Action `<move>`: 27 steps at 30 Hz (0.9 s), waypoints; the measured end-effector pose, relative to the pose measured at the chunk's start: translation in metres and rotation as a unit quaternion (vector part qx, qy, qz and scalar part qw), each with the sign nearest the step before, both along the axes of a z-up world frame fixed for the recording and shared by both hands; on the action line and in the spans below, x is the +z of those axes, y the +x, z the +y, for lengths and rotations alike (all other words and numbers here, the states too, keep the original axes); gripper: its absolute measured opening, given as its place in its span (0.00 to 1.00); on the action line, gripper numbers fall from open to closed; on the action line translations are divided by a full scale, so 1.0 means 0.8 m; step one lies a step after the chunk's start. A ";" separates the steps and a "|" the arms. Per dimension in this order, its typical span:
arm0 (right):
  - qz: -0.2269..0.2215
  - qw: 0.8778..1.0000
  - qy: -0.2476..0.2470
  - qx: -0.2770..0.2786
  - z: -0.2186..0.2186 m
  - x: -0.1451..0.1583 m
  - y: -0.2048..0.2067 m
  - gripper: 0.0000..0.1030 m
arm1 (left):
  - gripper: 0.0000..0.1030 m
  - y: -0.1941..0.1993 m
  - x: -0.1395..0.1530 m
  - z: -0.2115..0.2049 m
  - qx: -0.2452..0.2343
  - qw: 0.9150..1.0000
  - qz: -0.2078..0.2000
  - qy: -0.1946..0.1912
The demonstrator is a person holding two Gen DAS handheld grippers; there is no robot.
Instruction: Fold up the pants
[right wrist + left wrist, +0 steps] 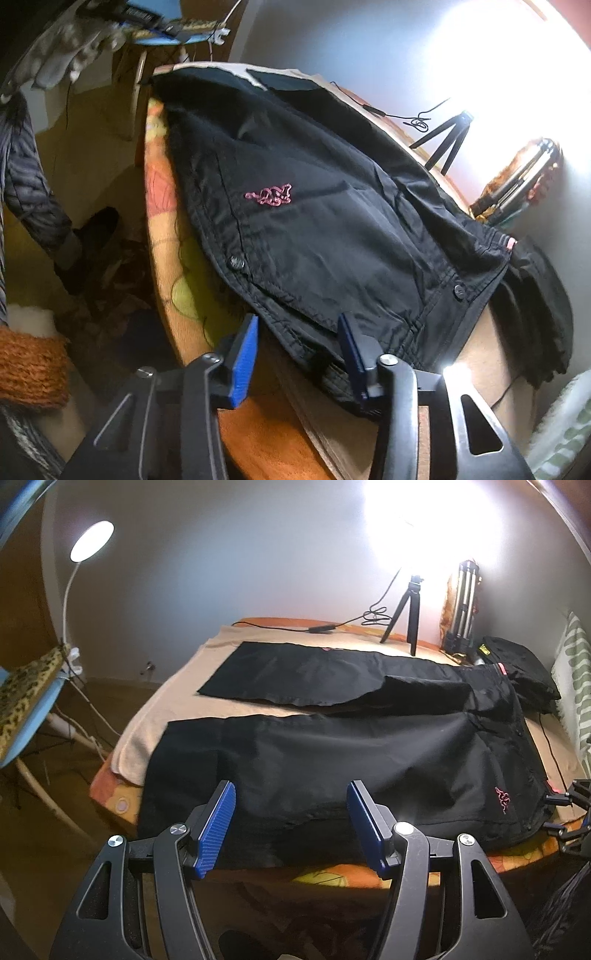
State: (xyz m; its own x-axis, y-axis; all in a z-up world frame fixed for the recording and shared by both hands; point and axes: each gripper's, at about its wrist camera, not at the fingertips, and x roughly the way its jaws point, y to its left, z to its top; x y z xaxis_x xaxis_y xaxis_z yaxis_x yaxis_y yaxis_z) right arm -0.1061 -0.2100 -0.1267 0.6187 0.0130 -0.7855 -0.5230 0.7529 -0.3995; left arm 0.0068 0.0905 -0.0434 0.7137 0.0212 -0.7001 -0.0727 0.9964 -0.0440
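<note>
— On the bed [122, 805], where are the pants [332, 753]?
— Spread flat on a beige blanket [177, 701], legs apart.
— Grippers?
— Left gripper [291, 823] gapes above the near leg, empty; right gripper [297, 354] spread wide around the waistband [369, 325], not clamped.

Black pants [332, 753] with a pink logo [501, 798] lie flat, unfolded, legs spread apart.

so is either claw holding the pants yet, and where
Nothing is held. The left claw is open over the near leg of the pants; the right claw is open at the waistband.
</note>
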 end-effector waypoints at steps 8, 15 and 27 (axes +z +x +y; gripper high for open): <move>-0.031 0.999 0.022 -0.036 -0.005 0.025 0.012 0.04 | 0.61 -0.009 -0.004 0.015 0.016 1.000 0.009 -0.025; -0.092 0.994 0.028 -0.053 -0.003 0.069 0.032 0.00 | 0.62 -0.036 -0.021 0.032 0.043 0.993 0.031 -0.101; -0.131 0.988 0.046 -0.067 0.000 0.108 0.077 0.00 | 0.62 -0.040 -0.075 0.073 0.122 0.950 0.060 -0.282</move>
